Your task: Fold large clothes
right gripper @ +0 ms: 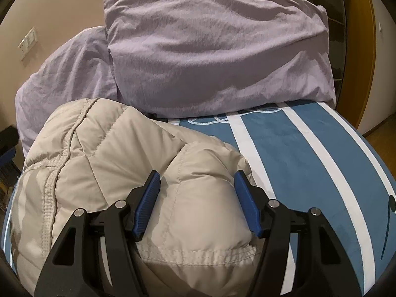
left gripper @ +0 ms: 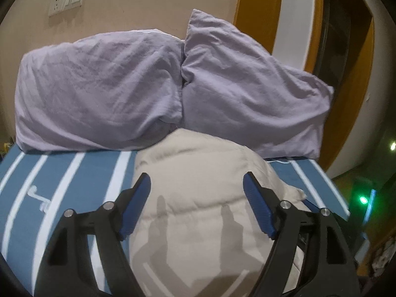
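Blue striped bed sheet (right gripper: 297, 148) carries our beige quilted jacket (right gripper: 104, 148), bunched near two lilac pillows (left gripper: 99, 86). We hold our left gripper (left gripper: 196, 206) open above it; our right gripper (right gripper: 195, 203) straddles a puffy fold, grip unclear. Bare sheet lies rightward.

Home bedroom: bed w/ blue-and-white striped sheet (right gripper: 297, 143), two lilac pillows (left gripper: 99, 86) propped vs beige wall, wall switch/socket plate (left gripper: 68, 2), wood-framed doorway (left gripper: 257, 12) beside bed, wood floor.
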Tool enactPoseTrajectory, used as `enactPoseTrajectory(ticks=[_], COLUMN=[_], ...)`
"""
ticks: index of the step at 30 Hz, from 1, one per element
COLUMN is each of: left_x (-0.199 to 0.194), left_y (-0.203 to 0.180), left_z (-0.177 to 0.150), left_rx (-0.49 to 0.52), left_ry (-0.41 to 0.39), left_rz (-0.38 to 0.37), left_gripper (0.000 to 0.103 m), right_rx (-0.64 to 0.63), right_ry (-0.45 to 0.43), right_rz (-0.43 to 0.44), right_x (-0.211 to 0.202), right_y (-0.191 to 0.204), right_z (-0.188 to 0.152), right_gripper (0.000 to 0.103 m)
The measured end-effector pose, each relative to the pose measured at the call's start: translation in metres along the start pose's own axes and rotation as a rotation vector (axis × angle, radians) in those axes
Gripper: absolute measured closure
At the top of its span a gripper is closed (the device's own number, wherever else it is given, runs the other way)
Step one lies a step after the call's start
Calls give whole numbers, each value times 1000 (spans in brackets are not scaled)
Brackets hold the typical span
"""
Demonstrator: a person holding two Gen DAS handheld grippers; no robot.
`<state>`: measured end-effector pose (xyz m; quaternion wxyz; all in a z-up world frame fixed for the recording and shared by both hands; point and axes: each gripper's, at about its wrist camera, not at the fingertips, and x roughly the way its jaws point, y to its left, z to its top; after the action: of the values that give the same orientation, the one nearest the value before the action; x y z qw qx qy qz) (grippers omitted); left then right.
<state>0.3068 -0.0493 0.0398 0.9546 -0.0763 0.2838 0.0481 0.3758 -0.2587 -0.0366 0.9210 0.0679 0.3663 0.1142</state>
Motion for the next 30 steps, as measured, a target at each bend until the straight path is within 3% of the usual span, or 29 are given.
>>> enactPoseTrajectory(ticks=[3,6,7,12,18,25,30], left_x=[15,36,40,48,61,64,61], left_y=[-6,-7,-7,-9,0,0,2], left_z=[1,-11,-15,-29,-37,-41,-41], left_rx=[30,38,45,86,71,80,66], left_ry=[19,81,82,51,62,57,45], left_rz=[57,91,109,160,165,177,148], left_gripper=[25,18,11,7,6,5,5], right_rx=[7,10,9,-18,-18,24,1], right_ry=[1,-2,-2,-7,19,-34,22], right_rz=[5,11,10,-13,-23,13,-38], right_x=[2,4,3,3,-3,-12,18], right_y=[-2,-3,-2,3,5,12,12], right_z=[-2,-4,-4,-5,9,44,29], right_gripper=[39,39,39,37,34,34,34])
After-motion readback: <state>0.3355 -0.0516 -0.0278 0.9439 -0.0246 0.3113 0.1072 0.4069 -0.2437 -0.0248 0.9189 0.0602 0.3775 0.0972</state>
